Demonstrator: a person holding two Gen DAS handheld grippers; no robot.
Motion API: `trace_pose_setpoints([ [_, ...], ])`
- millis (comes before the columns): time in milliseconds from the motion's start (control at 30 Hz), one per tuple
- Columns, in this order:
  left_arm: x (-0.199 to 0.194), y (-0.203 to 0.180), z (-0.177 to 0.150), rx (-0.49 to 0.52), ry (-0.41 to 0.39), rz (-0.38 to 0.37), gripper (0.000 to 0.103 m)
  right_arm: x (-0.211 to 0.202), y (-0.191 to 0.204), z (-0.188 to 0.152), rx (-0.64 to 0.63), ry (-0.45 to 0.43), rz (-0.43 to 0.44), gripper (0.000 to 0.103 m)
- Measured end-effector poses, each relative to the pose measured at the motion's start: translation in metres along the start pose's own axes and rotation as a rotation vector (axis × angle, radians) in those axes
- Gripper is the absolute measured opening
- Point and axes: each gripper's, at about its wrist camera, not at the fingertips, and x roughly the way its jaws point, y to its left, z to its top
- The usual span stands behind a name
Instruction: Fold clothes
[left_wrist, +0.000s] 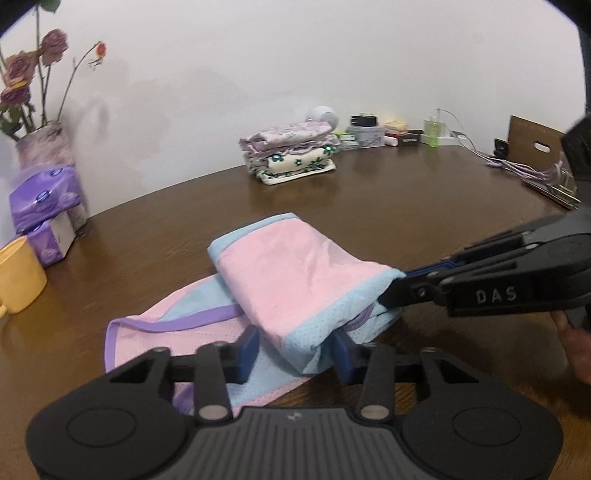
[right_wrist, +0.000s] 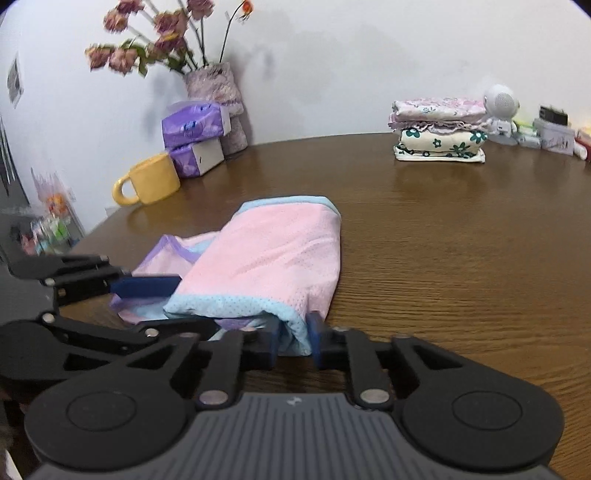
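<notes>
A pink garment with light-blue and purple trim lies part-folded on the brown wooden table. Its top half is doubled over the lower layer. In the left wrist view my left gripper grips the near blue-edged corner of the fold, and cloth fills the gap between its blue pads. My right gripper comes in from the right and bites the fold's right corner. In the right wrist view the garment lies ahead. There my right gripper is pinched tight on the blue hem, with my left gripper beside it on the left.
A stack of folded clothes sits at the back of the table. A yellow mug, purple tissue packs and a vase of dried roses stand at the left. Small boxes, a bottle, cables and a brown bag crowd the back right.
</notes>
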Motion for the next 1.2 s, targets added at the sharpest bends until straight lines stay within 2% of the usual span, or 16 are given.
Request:
trace_pose_setpoints([
  [133,0.000,-0.002,-0.002,-0.016,0.007,0.017,0.012,-0.006,-0.013,-0.002,0.115,-0.042,0.036,0.006],
  [300,0.000,-0.007,-0.006,-0.013,0.012,0.041,0.010,-0.008,-0.020,-0.009,0.175,-0.046,0.064,0.006],
  [433,-0.004,-0.004,-0.005,-0.058,0.007,0.053,0.020,-0.009,-0.019,-0.009,0.155,-0.038,0.067,0.011],
  [500,-0.006,-0.005,-0.003,-0.056,-0.001,0.060,0.032,-0.013,-0.014,-0.009,0.123,-0.055,0.062,0.015],
  [533,-0.005,-0.006,-0.003,-0.057,-0.002,0.062,0.032,-0.014,-0.012,-0.008,0.110,-0.059,0.059,0.016],
  [633,-0.001,-0.007,-0.004,-0.065,0.007,0.052,0.026,-0.013,-0.010,-0.006,0.100,-0.054,0.054,0.016],
  [667,0.000,-0.006,-0.004,-0.066,0.010,0.044,0.014,-0.012,-0.010,-0.006,0.102,-0.051,0.050,0.013],
  [767,0.001,-0.005,-0.006,-0.073,0.019,0.039,0.012,-0.009,-0.011,-0.009,0.109,-0.031,0.041,0.010],
  [833,-0.002,-0.002,-0.006,-0.089,0.023,0.029,0.020,-0.010,-0.011,-0.011,0.108,-0.018,0.051,0.010],
  [900,-0.011,0.000,-0.005,-0.098,0.008,-0.002,0.041,-0.015,-0.014,-0.009,0.112,-0.022,0.071,0.013],
  [933,-0.017,0.002,-0.004,-0.101,-0.002,-0.017,0.045,-0.021,-0.016,-0.007,0.116,-0.034,0.087,0.016],
  [967,-0.023,0.003,-0.004,-0.103,-0.013,-0.031,0.050,-0.027,-0.019,-0.004,0.121,-0.045,0.103,0.023],
  [1033,-0.029,0.010,0.001,-0.133,-0.032,-0.049,0.051,-0.037,-0.025,0.003,0.127,-0.064,0.123,0.034],
  [1200,-0.023,0.036,0.019,-0.294,-0.046,-0.072,0.056,-0.019,-0.039,0.033,0.152,-0.029,0.095,0.035],
])
